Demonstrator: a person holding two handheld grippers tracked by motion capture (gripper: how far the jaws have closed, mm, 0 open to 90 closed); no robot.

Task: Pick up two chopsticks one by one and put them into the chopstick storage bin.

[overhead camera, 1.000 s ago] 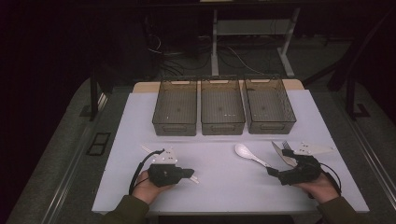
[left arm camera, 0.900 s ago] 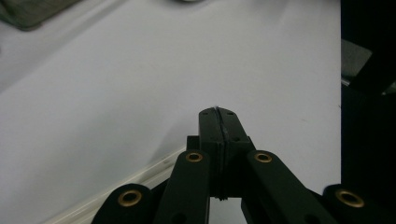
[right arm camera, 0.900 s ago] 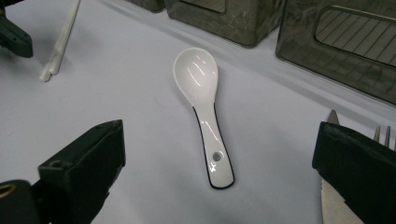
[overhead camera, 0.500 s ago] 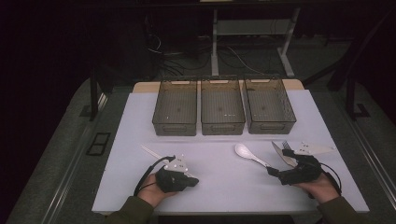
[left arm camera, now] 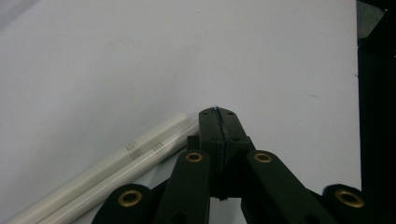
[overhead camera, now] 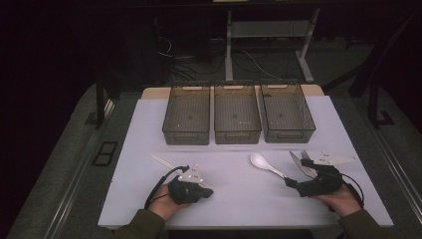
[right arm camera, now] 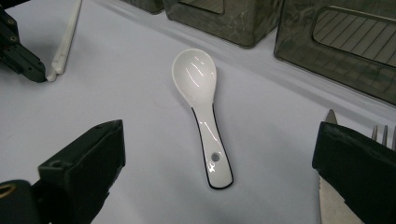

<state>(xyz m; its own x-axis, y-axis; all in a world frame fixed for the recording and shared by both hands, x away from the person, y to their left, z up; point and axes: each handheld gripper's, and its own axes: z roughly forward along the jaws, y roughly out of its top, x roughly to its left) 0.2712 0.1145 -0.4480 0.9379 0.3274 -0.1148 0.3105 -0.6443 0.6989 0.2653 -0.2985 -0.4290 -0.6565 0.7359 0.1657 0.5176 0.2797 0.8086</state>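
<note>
Three grey bins (overhead camera: pixel 237 118) are lined up at the 12 o'clock end of the white tabletop (overhead camera: pixel 234 196). The left gripper (overhead camera: pixel 191 188) is held at about 7 o'clock; its fingers (left arm camera: pixel 211 126) are pressed together with nothing between them, just beside a pair of white chopsticks (left arm camera: pixel 116 170) lying to their 9 o'clock side. The right gripper (overhead camera: pixel 311 181) is held at about 4 o'clock, its fingers (right arm camera: pixel 81 163) spread wide on either side of a white spoon (right arm camera: pixel 201 100), which lies flat on the tabletop, bowl toward the bins. A knife (right arm camera: pixel 327 200) and what appears to be a fork (right arm camera: pixel 385 135) are partly hidden behind the right finger.
</note>
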